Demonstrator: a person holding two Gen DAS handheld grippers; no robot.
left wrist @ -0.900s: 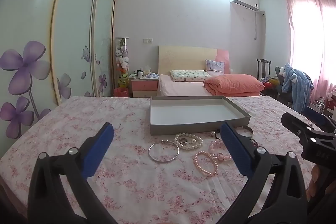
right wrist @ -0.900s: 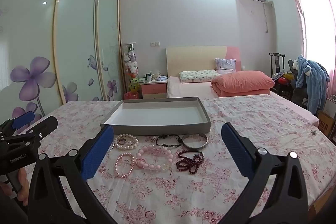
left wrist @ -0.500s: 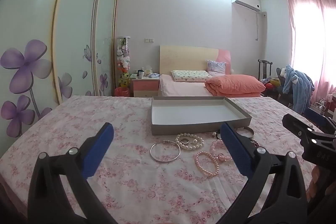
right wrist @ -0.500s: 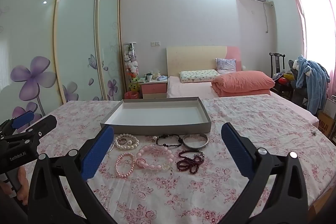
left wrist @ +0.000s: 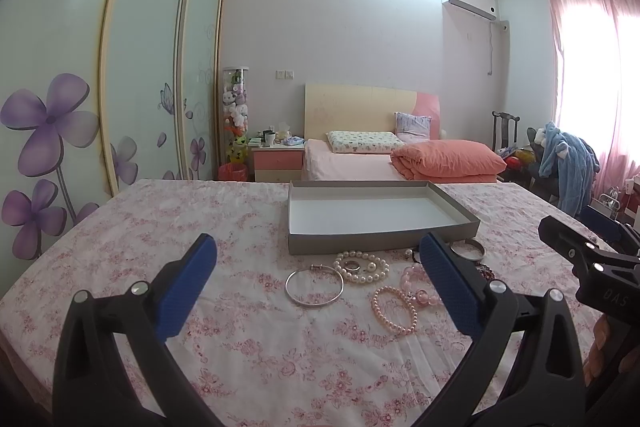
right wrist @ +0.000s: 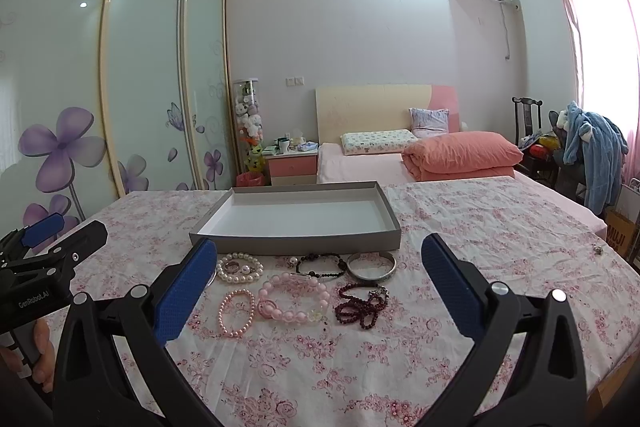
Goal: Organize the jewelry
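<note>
A shallow grey box [left wrist: 380, 241] [right wrist: 294, 239] with a white inside stands on the floral cloth, holding nothing. In front of it lie a thin silver bangle [left wrist: 314, 286], a white pearl bracelet [left wrist: 362, 267] [right wrist: 239, 268], a small pink pearl bracelet [left wrist: 394, 310] [right wrist: 236, 313], a large pink bead bracelet [right wrist: 294, 297], a black bead bracelet [right wrist: 321, 265], a wide silver bangle [right wrist: 371, 265] and dark red beads [right wrist: 362, 305]. My left gripper [left wrist: 316, 283] is open above the silver bangle. My right gripper [right wrist: 318, 287] is open above the pink beads. Both hold nothing.
The table carries a pink floral cloth [left wrist: 240, 339]. Behind it stand a bed [left wrist: 360, 163] with an orange quilt, a pink nightstand [left wrist: 278, 163], sliding wardrobe doors [left wrist: 152, 67] on the left and a chair with blue clothing [left wrist: 568, 167] on the right. A small metal item [right wrist: 599, 249] lies far right.
The left view has shifted very slightly, with the jewelry sitting a touch further right. The right gripper has not visibly moved. Both grippers stay open.
</note>
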